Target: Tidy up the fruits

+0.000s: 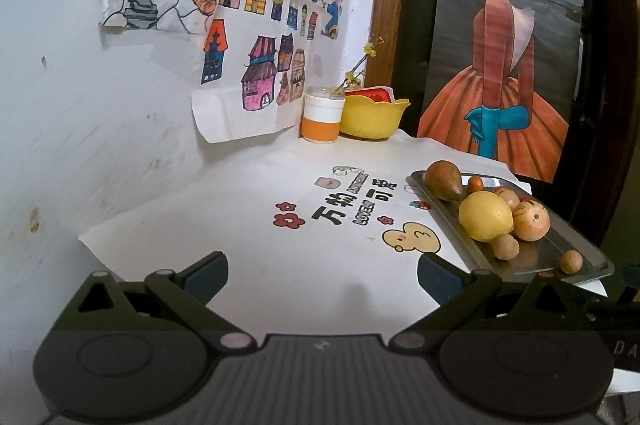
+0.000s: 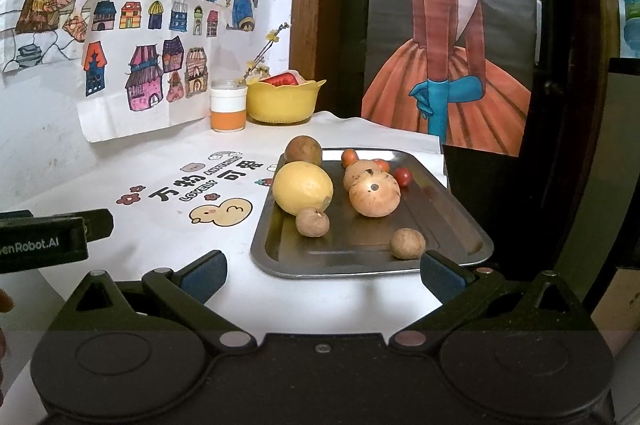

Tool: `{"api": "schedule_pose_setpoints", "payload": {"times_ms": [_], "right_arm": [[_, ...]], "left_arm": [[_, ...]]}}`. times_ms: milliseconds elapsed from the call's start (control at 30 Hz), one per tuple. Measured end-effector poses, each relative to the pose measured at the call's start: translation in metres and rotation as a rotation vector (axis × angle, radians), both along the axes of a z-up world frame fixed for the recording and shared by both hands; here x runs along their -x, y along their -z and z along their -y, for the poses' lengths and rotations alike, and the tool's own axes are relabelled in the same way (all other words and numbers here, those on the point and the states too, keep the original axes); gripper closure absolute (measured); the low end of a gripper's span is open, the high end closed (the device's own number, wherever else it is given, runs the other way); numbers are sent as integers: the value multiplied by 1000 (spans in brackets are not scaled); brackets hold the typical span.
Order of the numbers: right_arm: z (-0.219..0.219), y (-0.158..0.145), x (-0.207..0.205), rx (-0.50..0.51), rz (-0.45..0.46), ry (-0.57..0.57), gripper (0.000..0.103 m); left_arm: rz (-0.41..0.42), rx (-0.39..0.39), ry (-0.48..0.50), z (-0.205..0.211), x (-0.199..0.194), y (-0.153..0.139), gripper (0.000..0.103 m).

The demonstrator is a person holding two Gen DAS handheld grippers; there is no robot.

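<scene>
Item one, our right gripper (image 2: 322, 275): jaws spread wide and empty, hovering low over the desk (image 2: 168, 233). The metal tray (image 2: 452, 225) lies just ahead, its near rim running between the jaws and on under the right-hand finger.

Item two, our left gripper (image 1: 322, 275): jaws equally wide, holding nothing, aimed at bare printed cloth; the tray sits ahead and off to its right.

Item three, the fruits, all gathered on the tray, which we judge is either the sorting surface or the source:
- lemon (image 2: 303, 188), at the tray's left edge, the bulkiest piece;
- brown pear-like fruit (image 2: 303, 150), touching the lemon on its far side;
- pale spotted apple-like fruit (image 2: 374, 194), mid-tray, with a similar one close behind;
- two small brown round fruits (image 2: 313, 222), nearest our jaws and apart from one another;
- small red and orange fruits (image 2: 403, 176), toward the far rim.

Item four, yellow bowl (image 2: 285, 101) and orange-and-white jar (image 2: 228, 107), well ahead against the wall; the bowl is a likely destination.

Room: open cloth lies left of the tray. Right of it the desk ends close by, so we judge reaches there want care.
</scene>
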State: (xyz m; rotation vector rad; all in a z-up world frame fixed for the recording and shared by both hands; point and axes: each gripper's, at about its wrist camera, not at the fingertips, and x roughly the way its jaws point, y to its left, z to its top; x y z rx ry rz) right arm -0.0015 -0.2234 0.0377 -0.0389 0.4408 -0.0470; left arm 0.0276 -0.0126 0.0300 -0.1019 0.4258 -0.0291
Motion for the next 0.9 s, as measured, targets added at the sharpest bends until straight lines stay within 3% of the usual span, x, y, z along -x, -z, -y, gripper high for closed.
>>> {"api": "schedule_pose_setpoints", "payload": {"times_ms": [900], "right_arm": [[-2, 6, 7, -2, -4, -1, 1]], "left_arm": [[-8, 3, 1, -4, 9, 7, 0]]}}
